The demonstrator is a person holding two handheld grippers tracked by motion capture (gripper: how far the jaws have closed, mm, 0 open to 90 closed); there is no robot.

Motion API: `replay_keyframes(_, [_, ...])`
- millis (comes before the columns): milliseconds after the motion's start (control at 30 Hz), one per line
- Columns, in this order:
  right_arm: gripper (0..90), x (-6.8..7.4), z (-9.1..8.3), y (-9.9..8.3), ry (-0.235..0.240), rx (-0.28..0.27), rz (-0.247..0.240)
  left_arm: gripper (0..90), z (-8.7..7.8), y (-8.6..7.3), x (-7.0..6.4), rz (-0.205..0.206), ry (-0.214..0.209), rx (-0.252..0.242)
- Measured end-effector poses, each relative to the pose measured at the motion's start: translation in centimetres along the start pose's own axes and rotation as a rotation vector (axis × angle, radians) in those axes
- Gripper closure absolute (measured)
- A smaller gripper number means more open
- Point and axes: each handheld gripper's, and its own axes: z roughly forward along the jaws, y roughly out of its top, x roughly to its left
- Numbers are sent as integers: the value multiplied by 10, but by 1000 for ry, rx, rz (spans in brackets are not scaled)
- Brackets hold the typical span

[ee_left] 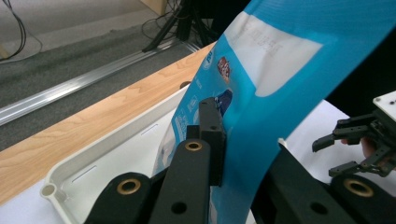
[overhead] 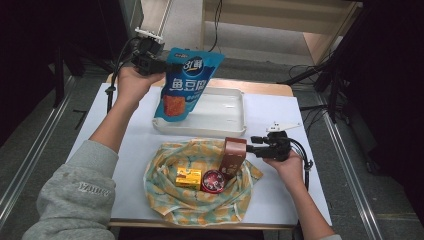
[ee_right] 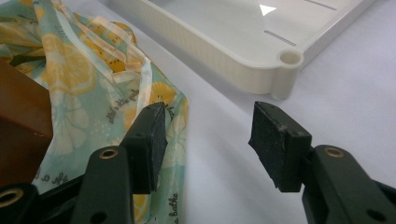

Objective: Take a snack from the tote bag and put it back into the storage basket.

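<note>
Above the white tray (overhead: pixel 235 125), left gripper (overhead: pixel 167 66) pinches the blue snack pouch (overhead: pixel 185 85) (hanging upright), while right gripper (overhead: pixel 256 143), jaws spread, sits beside the brown box (overhead: pixel 233 156) on the lemon-print cloth (overhead: pixel 165 195).

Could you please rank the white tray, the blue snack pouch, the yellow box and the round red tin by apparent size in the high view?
1. white tray
2. blue snack pouch, held nearer the camera
3. yellow box and round red tin look alike

Left tool (overhead: pixel 167 65) raised high at far left, jaws clamped tight, forearm stretched forward in grey sleeve. Right tool (overhead: pixel 256 143) held low at right, jaws parted wide, pointing leftward, wrist level, forearm bare.
</note>
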Motion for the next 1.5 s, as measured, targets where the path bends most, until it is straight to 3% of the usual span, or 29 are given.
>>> replay_keyframes(200, [469,1,0,0,2,-2,-5,887,13,-6,0,-2,0,7])
replay_keyframes(333, [469,0,-1,0,1,-3,-4,887,12,-11,3,-14,3,-21])
replay_keyframes(467, [472,1,0,0,2,2,-5,884,9,-16,6,-1,27,-11])
replay_keyframes(633, [472,1,1,0,2,5,-8,884,6,-25,11,-6,25,-1])
replay_keyframes(833, [473,1,0,0,2,6,-5,876,7,-37,16,-28,-13,-5])
replay_keyframes(933, [475,1,0,0,3,7,-7,872,8,-41,16,-8,-33,-12])
replay_keyframes(1200, [475,0,0,-1,4,8,-5,837,5,-53,18,-14,-66,-21])
replay_keyframes(1500, [475,0,0,-1,3,11,-5,745,4,-57,11,18,-54,2])
